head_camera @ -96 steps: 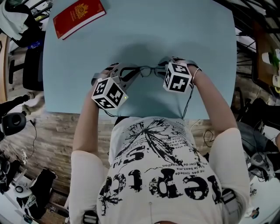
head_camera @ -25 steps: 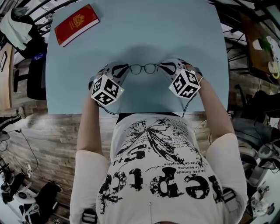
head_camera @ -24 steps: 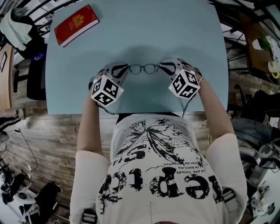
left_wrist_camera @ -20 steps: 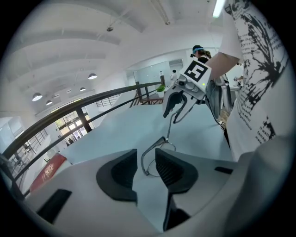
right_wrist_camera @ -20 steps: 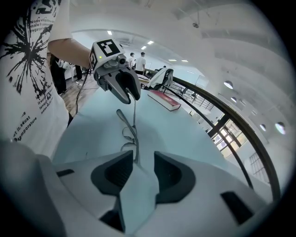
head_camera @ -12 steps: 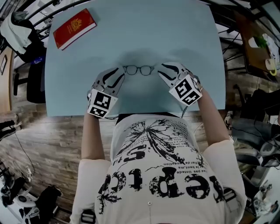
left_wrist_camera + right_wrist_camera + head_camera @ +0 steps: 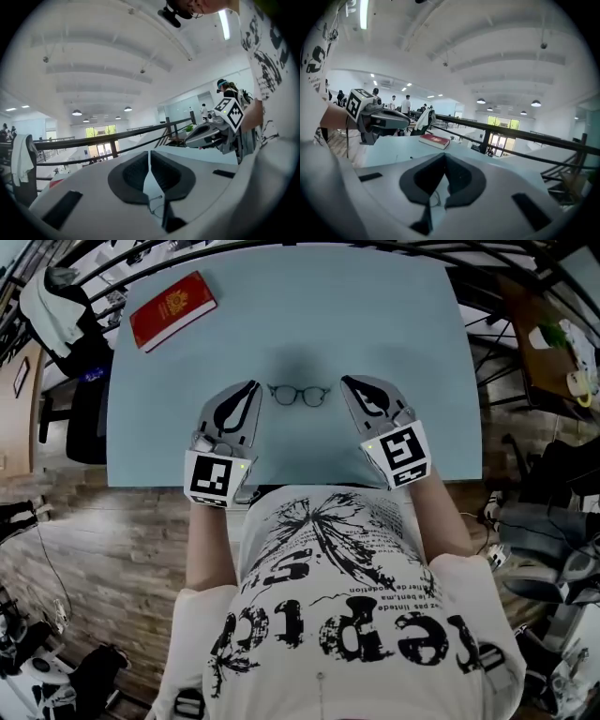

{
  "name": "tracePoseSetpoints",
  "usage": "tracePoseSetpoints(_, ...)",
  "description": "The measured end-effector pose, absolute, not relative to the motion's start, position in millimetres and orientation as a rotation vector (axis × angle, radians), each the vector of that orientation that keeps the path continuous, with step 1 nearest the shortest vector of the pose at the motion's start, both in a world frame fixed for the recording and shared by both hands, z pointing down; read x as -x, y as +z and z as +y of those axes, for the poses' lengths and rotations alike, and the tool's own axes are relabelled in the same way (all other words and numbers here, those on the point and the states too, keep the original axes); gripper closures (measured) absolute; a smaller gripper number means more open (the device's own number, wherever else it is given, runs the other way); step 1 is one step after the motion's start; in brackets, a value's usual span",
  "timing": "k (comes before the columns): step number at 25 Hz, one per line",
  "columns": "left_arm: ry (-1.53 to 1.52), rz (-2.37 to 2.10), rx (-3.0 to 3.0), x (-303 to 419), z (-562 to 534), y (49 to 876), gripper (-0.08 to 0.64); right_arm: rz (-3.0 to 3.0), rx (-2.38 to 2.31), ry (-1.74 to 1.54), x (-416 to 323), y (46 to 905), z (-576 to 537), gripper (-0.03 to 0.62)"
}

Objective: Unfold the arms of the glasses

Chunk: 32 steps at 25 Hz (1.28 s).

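The dark-rimmed glasses (image 7: 299, 395) lie on the light blue table (image 7: 394, 324), lenses side by side, between my two grippers. I cannot make out how their arms stand. My left gripper (image 7: 253, 384) hovers just left of them, its jaws closing with the tips meeting and nothing between them. My right gripper (image 7: 345, 381) hovers just right of them, shut and empty. Neither touches the glasses. In the left gripper view the left gripper (image 7: 150, 152) shows only table through its slit, with a thin wire outline low in the gap. The right gripper (image 7: 444, 155) looks the same.
A red book (image 7: 173, 310) lies at the table's far left corner and also shows in the right gripper view as the red book (image 7: 434, 139). Black railings and chairs ring the table. The person's torso is close against the near edge.
Both grippers let go of the glasses' ends, drew back toward the person and rose. The glasses stay on the table between them. The jaws opened wide and then closed again.
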State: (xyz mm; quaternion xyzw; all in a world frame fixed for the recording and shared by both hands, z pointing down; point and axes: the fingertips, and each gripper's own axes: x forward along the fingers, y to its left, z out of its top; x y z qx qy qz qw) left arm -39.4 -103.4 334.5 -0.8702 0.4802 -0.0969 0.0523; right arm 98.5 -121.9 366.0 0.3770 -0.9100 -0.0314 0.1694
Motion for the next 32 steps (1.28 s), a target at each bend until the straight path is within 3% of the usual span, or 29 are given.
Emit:
tracePoseSetpoints(9,-0.165,1.632,2.529,55,-101,295,0.540,-2.676,-1.307,-0.192,-107,317,-115,0.583)
tracePoseSetpoints(32,-0.116,1.702,2.540,54,-103,300,0.541,-2.646,-1.327,-0.249,-110,324,-113,0.584)
